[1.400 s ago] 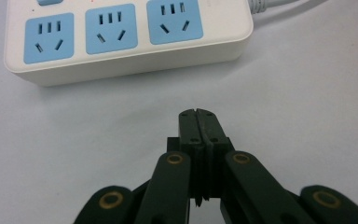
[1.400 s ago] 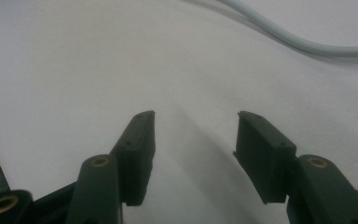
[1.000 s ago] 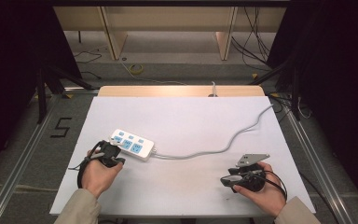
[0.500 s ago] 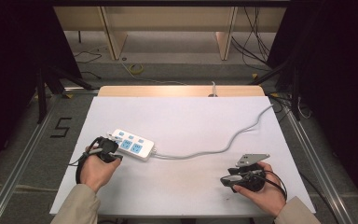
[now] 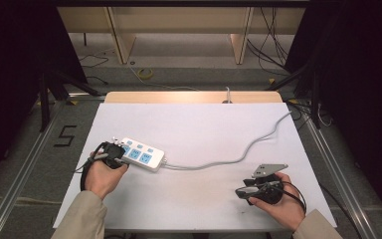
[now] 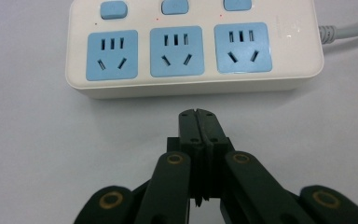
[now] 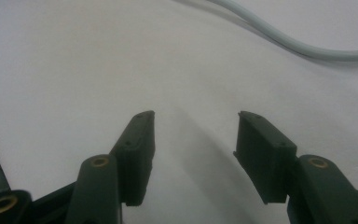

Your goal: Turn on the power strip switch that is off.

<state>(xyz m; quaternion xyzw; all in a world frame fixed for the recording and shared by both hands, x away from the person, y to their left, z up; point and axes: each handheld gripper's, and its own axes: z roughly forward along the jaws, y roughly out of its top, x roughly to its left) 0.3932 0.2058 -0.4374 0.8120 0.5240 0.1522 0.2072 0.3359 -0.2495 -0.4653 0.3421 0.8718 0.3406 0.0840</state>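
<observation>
High view: a white power strip [image 5: 140,155] lies on the white tabletop [image 5: 194,129], left of centre, long axis running slightly down to the right. Its grey cord [image 5: 238,158] leaves the strip's right end and curves away up to the tabletop's far right edge. The left tool [image 5: 110,150], held in the person's left hand [image 5: 102,175], sits at the strip's left end, touching or just beside it; I cannot tell which from here. The right tool [image 5: 242,193], held in the right hand [image 5: 278,204], rests well apart from the strip, to its lower right, below the cord, tips pointing back toward the strip. A grey three-cornered plate sits on top of it.

Left tool view: the left tool [image 6: 198,113] has its jaws pressed together, nothing between them. The tips sit just short of the strip's [image 6: 191,79] near long side, a narrow band of bare tabletop between. Three blue sockets face up, three blue switches beyond them. The tips line up about with the middle socket. The cord [image 6: 349,28] exits at the strip's right end.

Right tool view: the right tool [image 7: 196,122] has jaws standing apart, bare tabletop between them. The cord [image 7: 298,46] crosses beyond the tips, upper right, well clear.
</observation>
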